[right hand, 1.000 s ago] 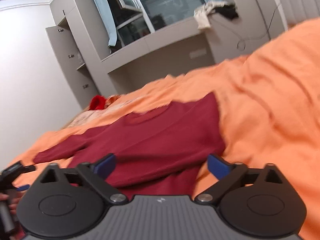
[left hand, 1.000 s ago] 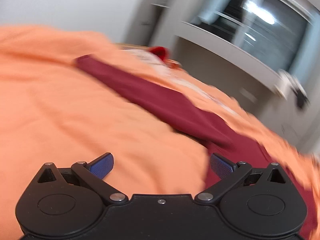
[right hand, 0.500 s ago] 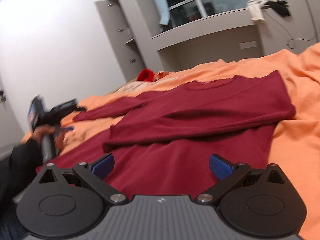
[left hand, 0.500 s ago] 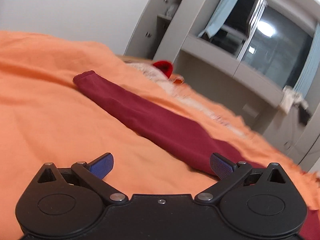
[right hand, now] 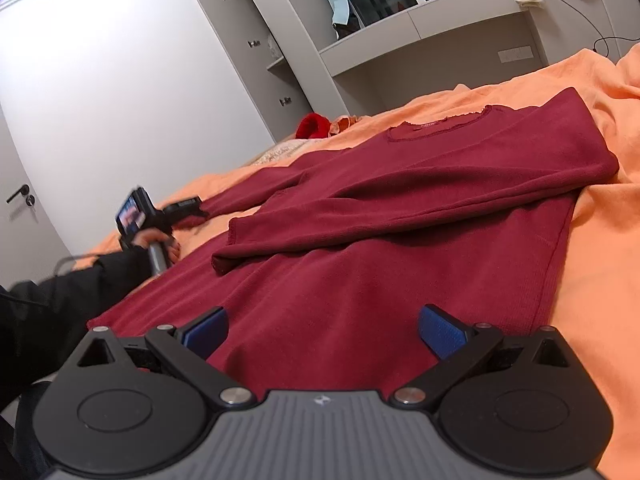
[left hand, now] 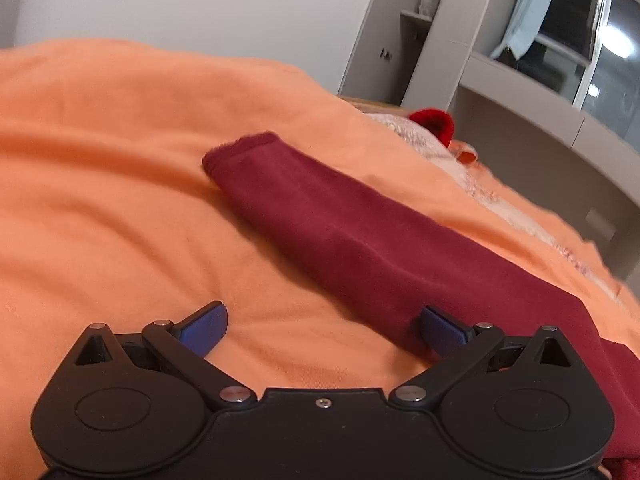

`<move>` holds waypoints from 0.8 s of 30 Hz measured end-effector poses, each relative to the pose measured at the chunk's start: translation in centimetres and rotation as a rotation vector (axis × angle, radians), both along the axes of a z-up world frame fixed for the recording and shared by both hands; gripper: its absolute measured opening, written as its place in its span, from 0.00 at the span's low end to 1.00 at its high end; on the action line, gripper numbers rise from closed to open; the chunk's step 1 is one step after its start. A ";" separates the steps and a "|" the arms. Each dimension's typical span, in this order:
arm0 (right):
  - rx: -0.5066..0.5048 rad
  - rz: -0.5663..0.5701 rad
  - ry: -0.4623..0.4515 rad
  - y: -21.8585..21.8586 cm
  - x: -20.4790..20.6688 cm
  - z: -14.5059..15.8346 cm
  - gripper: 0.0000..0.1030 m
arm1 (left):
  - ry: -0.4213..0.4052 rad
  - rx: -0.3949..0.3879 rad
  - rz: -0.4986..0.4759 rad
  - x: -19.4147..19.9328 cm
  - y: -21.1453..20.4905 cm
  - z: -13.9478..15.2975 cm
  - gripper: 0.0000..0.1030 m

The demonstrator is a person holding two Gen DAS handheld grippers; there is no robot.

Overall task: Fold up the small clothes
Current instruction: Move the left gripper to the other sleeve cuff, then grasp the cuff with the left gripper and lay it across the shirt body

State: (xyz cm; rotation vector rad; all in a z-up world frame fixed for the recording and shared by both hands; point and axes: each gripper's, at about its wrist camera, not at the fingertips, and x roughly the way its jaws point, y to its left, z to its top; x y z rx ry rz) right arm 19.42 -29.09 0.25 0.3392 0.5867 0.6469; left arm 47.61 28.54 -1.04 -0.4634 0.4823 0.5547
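A dark red long-sleeved sweater (right hand: 400, 240) lies flat on the orange bedspread (right hand: 608, 240). One sleeve (right hand: 400, 208) is folded across its body. The other sleeve (left hand: 340, 232) stretches out over the bedspread (left hand: 100, 200), its cuff at the far end. My left gripper (left hand: 322, 328) is open and empty, low over the near part of that sleeve; it also shows in the right wrist view (right hand: 192, 204), by the sleeve. My right gripper (right hand: 322, 328) is open and empty above the sweater's lower hem.
A red item (left hand: 434, 122) lies on a pale cloth at the bed's far end, also in the right wrist view (right hand: 314, 126). A grey wardrobe (right hand: 256, 52), a shelf under the window (right hand: 440, 24) and a door (right hand: 24, 216) line the walls.
My left gripper has moved closer along the outstretched sleeve toward its cuff. My right gripper has pulled back and turned left, so the whole sweater and the left hand show.
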 end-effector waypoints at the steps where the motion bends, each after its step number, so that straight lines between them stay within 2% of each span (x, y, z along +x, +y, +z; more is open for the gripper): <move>1: 0.011 0.001 -0.001 -0.2 -0.1 -0.1 1.00 | 0.000 0.014 0.004 0.1 -0.2 -0.1 0.99; 4: 0.038 0.001 -0.003 -0.5 -0.2 -0.3 1.00 | -0.018 0.017 0.023 0.5 -0.1 0.3 0.99; 8: 0.062 0.001 -0.001 -0.8 -0.2 -0.5 1.00 | -0.157 -0.073 0.127 -0.6 1.4 0.3 0.99; 12: 0.072 0.000 -0.007 -1.0 -0.3 -0.6 1.00 | -0.101 0.002 0.157 0.5 0.2 0.0 0.94; 14: 0.077 -0.001 -0.008 -1.1 -0.3 -0.6 1.00 | -0.099 0.026 0.176 0.8 -0.2 0.0 0.90; 17: 0.088 -0.001 -0.009 -1.1 -0.3 -0.7 1.00 | -0.218 -0.036 0.175 0.1 0.7 -0.2 0.86; 20: 0.096 -0.001 -0.007 -1.2 -0.3 -0.8 1.00 | -0.324 -0.127 0.192 -0.7 2.1 -0.7 0.78; 23: 0.097 -0.001 -0.007 -1.2 -0.3 -0.8 1.00 | -0.336 -0.157 0.212 -0.6 2.7 -1.2 0.63; 24: 0.098 0.001 -0.007 -1.1 -0.3 -0.8 1.00 | -0.336 -0.155 0.227 -0.5 2.8 -1.3 0.52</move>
